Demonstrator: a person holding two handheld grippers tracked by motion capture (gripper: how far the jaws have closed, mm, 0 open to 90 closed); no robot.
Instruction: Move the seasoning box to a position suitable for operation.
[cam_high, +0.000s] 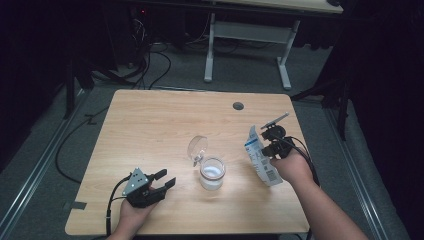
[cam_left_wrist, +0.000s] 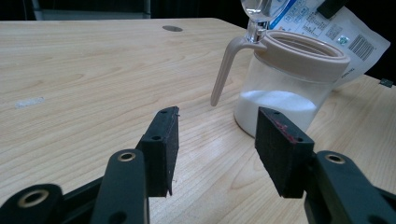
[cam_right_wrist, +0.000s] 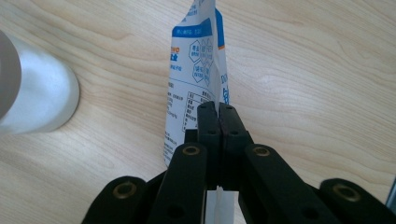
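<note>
One white and blue printed plastic pouch (cam_high: 261, 161) is standing on edge at the right of the light wooden tabletop (cam_high: 150, 125), its long axis running near to far. The right tool (cam_high: 271, 148) is clenching it, and the right gripper view is showing the pads (cam_right_wrist: 208, 122) pinching its thin edge. One clear jar with a beige collar and white powder (cam_left_wrist: 285, 88) is sitting mid-table, lid flipped open. The left tool (cam_high: 161, 180) is resting released at near left, pointing at the jar.

Black two-jaw left tool (cam_high: 164, 178) wearing a grey three-cornered plate, brass-ringed screws showing, black cables trailing, right tool (cam_right_wrist: 218, 110) black, forearms seemingly bare
</note>
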